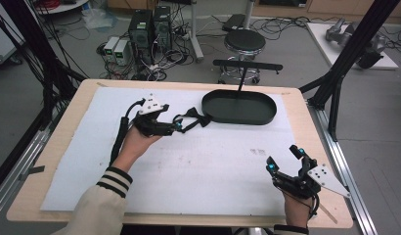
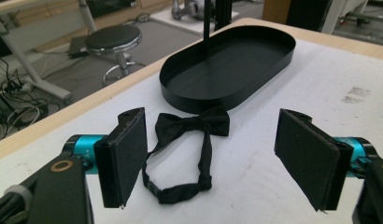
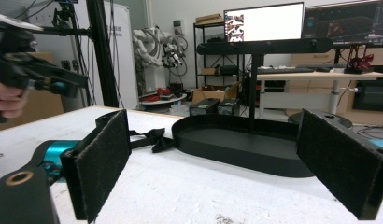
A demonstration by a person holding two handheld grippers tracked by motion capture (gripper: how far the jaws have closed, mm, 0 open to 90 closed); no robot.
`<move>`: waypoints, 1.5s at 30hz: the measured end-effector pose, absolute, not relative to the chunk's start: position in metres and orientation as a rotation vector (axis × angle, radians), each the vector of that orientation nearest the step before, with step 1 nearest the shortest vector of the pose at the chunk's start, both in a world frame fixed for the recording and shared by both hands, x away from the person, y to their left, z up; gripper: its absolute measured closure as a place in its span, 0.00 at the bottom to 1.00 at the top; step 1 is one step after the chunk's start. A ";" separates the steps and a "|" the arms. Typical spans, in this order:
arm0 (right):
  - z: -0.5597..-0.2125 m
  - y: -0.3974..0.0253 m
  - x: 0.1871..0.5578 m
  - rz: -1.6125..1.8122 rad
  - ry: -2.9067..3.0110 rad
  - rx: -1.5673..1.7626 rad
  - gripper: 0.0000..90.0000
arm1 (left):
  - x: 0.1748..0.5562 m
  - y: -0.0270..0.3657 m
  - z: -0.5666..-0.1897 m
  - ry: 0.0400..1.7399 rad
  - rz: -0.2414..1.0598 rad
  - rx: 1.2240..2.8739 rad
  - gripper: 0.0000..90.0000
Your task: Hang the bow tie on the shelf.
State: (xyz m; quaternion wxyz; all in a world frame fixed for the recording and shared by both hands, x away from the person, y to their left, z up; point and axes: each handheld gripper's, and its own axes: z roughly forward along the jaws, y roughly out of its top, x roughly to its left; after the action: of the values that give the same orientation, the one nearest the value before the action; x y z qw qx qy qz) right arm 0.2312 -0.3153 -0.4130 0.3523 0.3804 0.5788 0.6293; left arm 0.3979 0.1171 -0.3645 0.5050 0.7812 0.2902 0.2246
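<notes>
A black bow tie (image 2: 192,125) with its looped strap lies flat on the white mat, just in front of a black oval tray (image 2: 227,65) that has an upright post with a crossbar. In the high view the bow tie (image 1: 192,117) sits left of the tray (image 1: 239,107). My left gripper (image 1: 179,126) hovers open right by the bow tie, its pads (image 2: 126,154) standing wide on either side of the strap without touching it. My right gripper (image 1: 284,157) is open near the mat's right front, away from both, facing the tray (image 3: 241,144) and bow tie (image 3: 154,138).
The white mat (image 1: 189,166) covers most of the wooden table (image 1: 56,147). A black stool (image 1: 244,43) and computer towers (image 1: 149,29) with cables stand on the floor beyond the far edge. Black frame posts (image 1: 350,58) rise at the right.
</notes>
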 end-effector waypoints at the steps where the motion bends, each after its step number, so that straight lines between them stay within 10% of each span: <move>1: -0.413 -0.315 0.231 1.630 1.497 0.984 0.11 | 0.403 0.113 -0.366 0.704 0.530 1.895 0.29; 45: -0.422 -0.323 0.235 1.678 1.440 1.043 0.11 | 0.454 0.067 -0.445 0.783 0.376 2.144 0.97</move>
State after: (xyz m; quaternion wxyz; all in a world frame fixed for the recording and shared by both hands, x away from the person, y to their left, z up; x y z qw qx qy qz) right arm 0.2351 -0.3228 -0.4219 0.3413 0.4010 0.5536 0.6452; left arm 0.4541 0.0665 -0.4451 0.4022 0.8485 0.3100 0.1486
